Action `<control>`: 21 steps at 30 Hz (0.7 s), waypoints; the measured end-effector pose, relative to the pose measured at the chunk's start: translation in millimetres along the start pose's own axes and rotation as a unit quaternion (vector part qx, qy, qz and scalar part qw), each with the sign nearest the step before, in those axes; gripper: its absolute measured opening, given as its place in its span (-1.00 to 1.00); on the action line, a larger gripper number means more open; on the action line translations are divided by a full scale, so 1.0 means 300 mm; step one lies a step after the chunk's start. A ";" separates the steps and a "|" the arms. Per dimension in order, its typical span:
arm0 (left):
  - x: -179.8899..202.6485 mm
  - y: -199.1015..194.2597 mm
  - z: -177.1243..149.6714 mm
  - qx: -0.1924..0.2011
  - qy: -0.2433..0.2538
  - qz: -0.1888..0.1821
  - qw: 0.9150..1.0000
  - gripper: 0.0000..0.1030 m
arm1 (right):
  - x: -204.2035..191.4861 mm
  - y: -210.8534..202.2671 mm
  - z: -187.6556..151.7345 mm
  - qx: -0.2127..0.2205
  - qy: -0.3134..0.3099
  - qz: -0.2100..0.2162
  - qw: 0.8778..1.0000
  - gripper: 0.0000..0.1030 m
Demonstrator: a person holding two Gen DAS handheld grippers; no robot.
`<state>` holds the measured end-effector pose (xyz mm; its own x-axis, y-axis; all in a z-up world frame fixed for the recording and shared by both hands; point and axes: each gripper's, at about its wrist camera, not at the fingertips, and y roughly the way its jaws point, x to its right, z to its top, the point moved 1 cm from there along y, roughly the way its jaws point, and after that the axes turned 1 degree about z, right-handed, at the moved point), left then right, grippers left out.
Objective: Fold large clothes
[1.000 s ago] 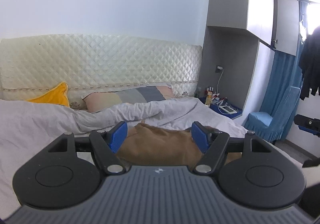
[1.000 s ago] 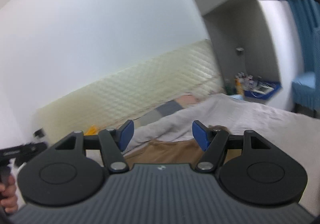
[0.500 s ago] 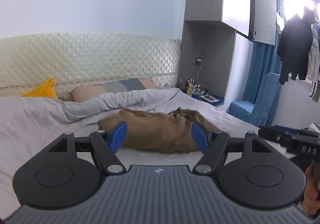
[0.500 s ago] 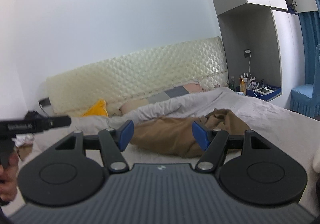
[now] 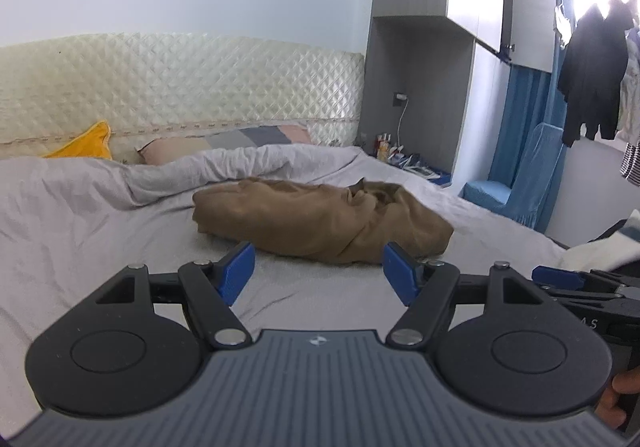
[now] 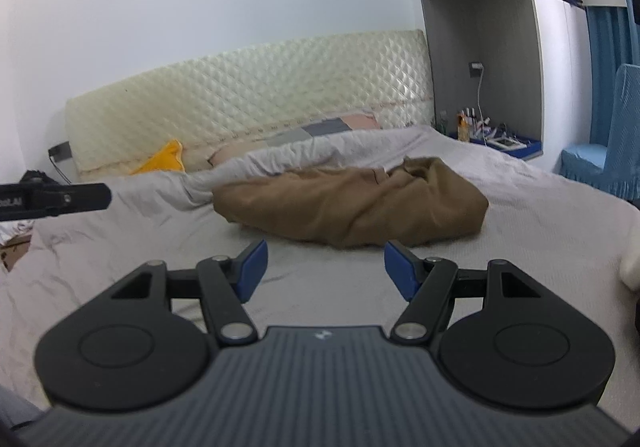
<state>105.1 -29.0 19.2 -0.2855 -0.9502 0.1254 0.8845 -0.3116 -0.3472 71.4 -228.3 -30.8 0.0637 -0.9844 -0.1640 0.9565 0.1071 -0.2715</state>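
A crumpled brown garment (image 5: 320, 219) lies in a heap on the grey bed sheet (image 5: 100, 231), also seen in the right wrist view as the brown garment (image 6: 352, 203). My left gripper (image 5: 318, 267) hovers just short of its near edge, open, nothing between its blue pads. My right gripper (image 6: 324, 263) is likewise open and empty, a little in front of the heap. In the left wrist view the right gripper's body (image 5: 580, 287) shows at the right edge with a hand below it. The left gripper's body (image 6: 56, 199) crosses the left edge of the right wrist view.
A bunched grey duvet (image 5: 224, 167), a striped pillow (image 5: 248, 135) and a yellow cushion (image 5: 86, 141) lie by the quilted headboard (image 5: 180, 87). A cluttered bedside shelf (image 6: 496, 139), a blue-covered chair (image 5: 516, 183) and hanging dark clothes (image 5: 592, 71) are to the right.
Both grippers have come down toward the bed. The brown garment now sits fully in view ahead of the fingertips. The right view has levelled out from a tilt. Jaws unchanged.
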 end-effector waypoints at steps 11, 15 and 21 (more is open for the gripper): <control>-0.049 0.107 -0.120 -0.032 -0.017 0.021 0.999 0.46 | 0.007 0.034 -0.063 0.001 -0.001 -0.012 1.000 0.32; -0.064 0.131 -0.151 -0.041 -0.022 0.033 0.998 0.46 | 0.011 0.037 -0.080 0.002 0.007 -0.017 1.000 0.32; -0.063 0.140 -0.175 -0.045 -0.021 0.039 0.998 0.46 | 0.023 0.068 -0.088 -0.008 0.019 -0.022 1.000 0.32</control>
<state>128.3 -24.8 -46.5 -0.1991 -0.9708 0.1335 0.8658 -0.2381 -0.4401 83.9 -229.4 -62.7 0.0098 -0.9822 -0.1876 0.9532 0.0658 -0.2949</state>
